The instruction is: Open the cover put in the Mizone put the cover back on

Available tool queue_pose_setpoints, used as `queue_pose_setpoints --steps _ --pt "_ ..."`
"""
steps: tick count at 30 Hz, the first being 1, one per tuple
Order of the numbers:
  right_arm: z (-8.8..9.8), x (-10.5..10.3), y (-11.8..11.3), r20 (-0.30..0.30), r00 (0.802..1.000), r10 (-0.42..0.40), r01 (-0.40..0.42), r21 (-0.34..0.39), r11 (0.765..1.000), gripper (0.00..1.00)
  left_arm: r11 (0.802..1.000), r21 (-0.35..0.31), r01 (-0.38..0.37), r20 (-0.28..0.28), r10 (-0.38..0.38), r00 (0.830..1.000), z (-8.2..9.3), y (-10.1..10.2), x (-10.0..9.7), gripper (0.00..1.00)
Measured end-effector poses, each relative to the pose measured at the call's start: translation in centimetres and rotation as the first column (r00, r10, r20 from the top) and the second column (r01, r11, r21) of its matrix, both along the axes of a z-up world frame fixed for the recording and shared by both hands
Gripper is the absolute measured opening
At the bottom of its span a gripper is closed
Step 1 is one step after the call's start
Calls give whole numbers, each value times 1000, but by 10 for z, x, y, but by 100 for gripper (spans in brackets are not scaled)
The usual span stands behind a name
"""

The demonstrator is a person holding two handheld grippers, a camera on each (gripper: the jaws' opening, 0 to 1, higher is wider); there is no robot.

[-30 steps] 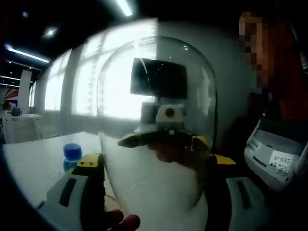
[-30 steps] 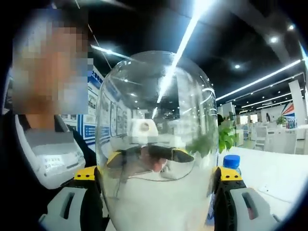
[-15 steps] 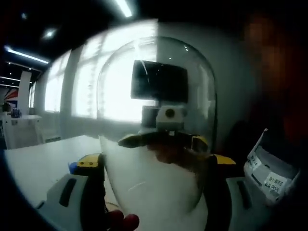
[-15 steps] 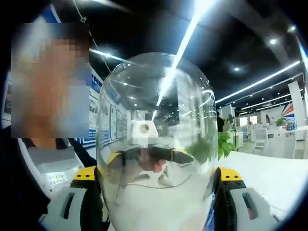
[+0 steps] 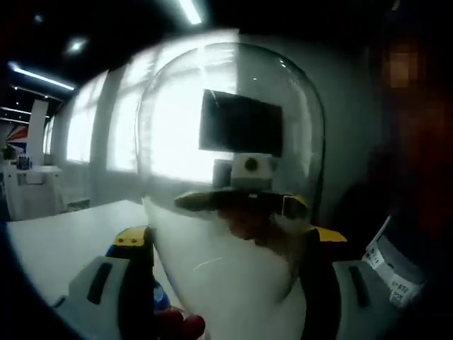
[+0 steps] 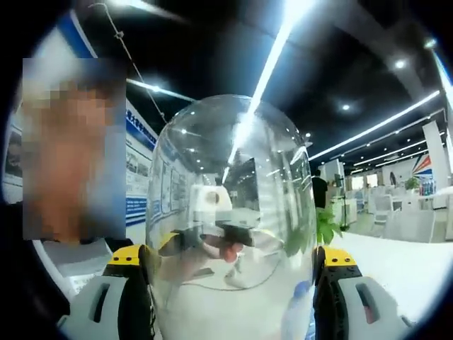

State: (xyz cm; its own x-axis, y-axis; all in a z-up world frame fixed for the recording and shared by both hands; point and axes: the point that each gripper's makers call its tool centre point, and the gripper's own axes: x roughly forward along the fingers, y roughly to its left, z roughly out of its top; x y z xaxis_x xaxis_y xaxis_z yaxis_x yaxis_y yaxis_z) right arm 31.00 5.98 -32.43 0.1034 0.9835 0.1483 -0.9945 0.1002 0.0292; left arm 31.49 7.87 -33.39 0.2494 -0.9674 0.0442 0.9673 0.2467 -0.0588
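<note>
Both the left gripper (image 5: 225, 244) and right gripper (image 6: 230, 265) clamp the clear cover (image 5: 230, 163) above the table (image 5: 64, 234); uneven squeeze could slip it.

bright window (image 5: 141, 120) backlight and ceiling strip lights (image 6: 272, 67) glare off the clear dome (image 6: 233, 212); edges dark, warped, soft.

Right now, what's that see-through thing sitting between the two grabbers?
A clear dome cover, clamped between the left gripper and right gripper, which face each other through it in both views.

dome cover (image 5: 230, 163) raised, bottle (image 6: 296, 312) now behind it
</note>
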Motion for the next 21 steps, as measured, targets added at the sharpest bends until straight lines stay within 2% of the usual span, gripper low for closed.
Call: queue_pose_setpoints --steps 5,12,17,21 --pt "12 5 4 8 1000 10 -10 23 1000 90 1000 -10 -11 16 12 1000 14 3 4 74" --pt "25 14 13 29 999 24 -24 8 1000 90 1000 -22 -19 62 20 998 35 11 14 74" --pt "32 24 20 87 996 24 -22 -16 1000 90 1000 8 -19 119 18 993 43 17 25 74" --pt "37 36 22 99 995 25 -25 -5 1000 90 1000 -4 -21 129 21 991 46 22 37 74"
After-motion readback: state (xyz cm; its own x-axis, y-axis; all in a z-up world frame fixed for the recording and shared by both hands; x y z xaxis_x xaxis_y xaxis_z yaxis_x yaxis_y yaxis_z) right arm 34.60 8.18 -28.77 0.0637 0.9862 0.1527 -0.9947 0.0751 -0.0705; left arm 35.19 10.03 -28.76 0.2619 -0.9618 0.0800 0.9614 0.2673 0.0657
